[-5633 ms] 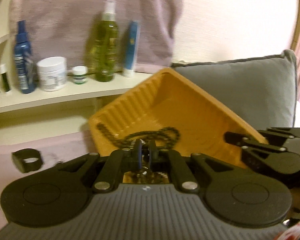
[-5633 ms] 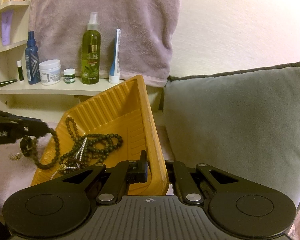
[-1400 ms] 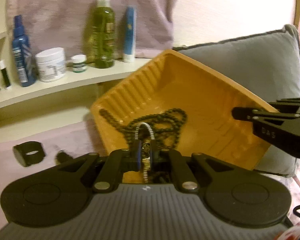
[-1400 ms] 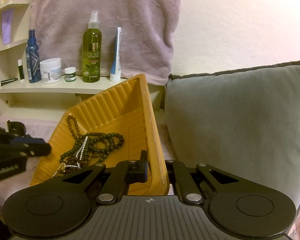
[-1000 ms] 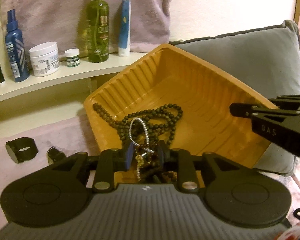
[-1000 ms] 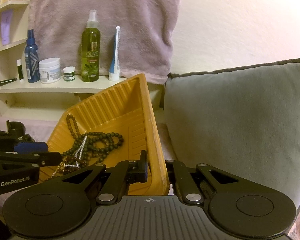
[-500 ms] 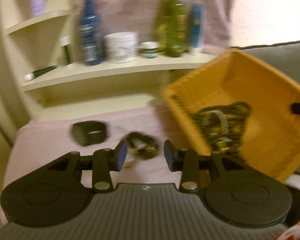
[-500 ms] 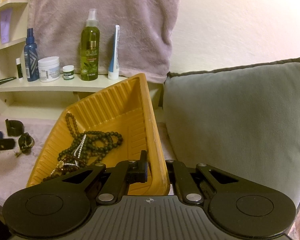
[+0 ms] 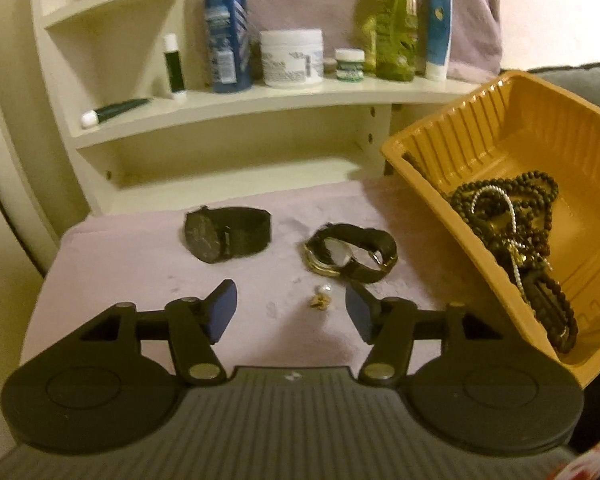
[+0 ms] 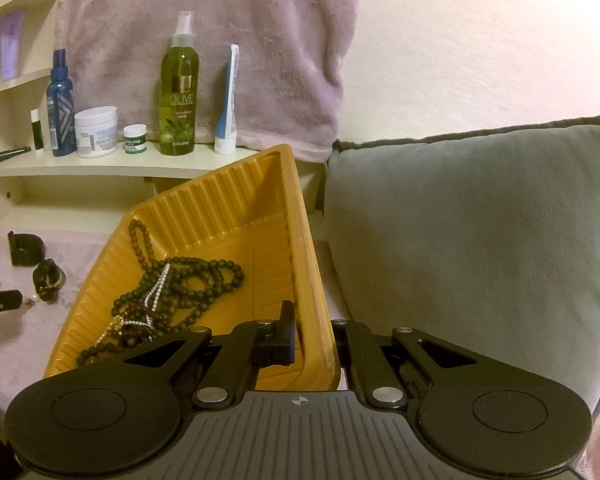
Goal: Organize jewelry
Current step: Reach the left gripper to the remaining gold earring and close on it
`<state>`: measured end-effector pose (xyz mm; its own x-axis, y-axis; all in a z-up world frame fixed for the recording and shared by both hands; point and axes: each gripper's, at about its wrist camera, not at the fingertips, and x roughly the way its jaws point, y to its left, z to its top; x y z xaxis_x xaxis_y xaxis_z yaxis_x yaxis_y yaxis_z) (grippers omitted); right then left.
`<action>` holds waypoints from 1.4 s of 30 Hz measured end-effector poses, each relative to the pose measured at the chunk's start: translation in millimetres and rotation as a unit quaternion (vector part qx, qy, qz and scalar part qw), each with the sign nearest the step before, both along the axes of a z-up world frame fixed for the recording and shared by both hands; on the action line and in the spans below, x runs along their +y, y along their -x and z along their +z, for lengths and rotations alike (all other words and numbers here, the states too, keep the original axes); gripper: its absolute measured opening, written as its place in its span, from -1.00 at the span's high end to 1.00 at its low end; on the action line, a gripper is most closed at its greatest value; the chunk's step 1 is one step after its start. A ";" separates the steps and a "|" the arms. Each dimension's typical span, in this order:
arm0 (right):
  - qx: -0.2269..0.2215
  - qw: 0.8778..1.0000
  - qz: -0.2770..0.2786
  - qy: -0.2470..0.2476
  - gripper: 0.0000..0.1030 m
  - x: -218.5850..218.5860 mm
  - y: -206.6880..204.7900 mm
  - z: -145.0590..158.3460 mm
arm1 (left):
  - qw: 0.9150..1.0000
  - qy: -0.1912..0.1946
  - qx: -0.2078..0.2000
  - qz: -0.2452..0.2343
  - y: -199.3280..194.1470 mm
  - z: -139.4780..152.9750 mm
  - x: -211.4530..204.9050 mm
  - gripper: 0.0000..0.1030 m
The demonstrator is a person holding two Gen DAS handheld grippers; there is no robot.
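Judging by the layout, the sorting is partly done: beaded necklaces (image 9: 512, 216) are already heaped in the yellow tray (image 10: 296, 216), whose rim is pinched by the right gripper (image 10: 314, 344) and held tilted. Two watches, one black (image 9: 226, 234) and one gold-trimmed (image 9: 350, 252), and small earrings (image 9: 322, 296) (at twelve o'clock of the left gripper (image 9: 290, 312)) are left on the pink-covered bench (image 9: 120, 272). Its fingers, spread and empty, have just been opening. Nothing is seen blocking them; toiletries are lined on the shelf (image 9: 260, 102) behind.

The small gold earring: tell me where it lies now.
In the left wrist view the small gold earring lies on the pink cloth, just ahead of the open left tool, below the gold-rimmed watch.
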<state>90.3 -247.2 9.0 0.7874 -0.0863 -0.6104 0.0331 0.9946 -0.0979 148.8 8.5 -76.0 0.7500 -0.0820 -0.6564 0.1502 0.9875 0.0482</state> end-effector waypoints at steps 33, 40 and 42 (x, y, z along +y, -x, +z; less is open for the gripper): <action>0.003 1.000 -0.002 -0.002 0.89 -2.7 -2.1 -3.5 | 1.000 -0.010 0.004 -0.028 -14.6 -17.8 -9.2 0.81; 0.001 1.000 -0.003 -0.003 0.89 -1.6 -1.4 -2.4 | 1.000 0.005 -0.005 -0.025 -5.6 -0.7 -8.5 0.81; 0.000 1.000 -0.002 -0.003 0.89 -1.0 -0.9 -1.7 | 0.999 0.008 -0.012 -0.029 -2.6 6.5 -11.9 0.81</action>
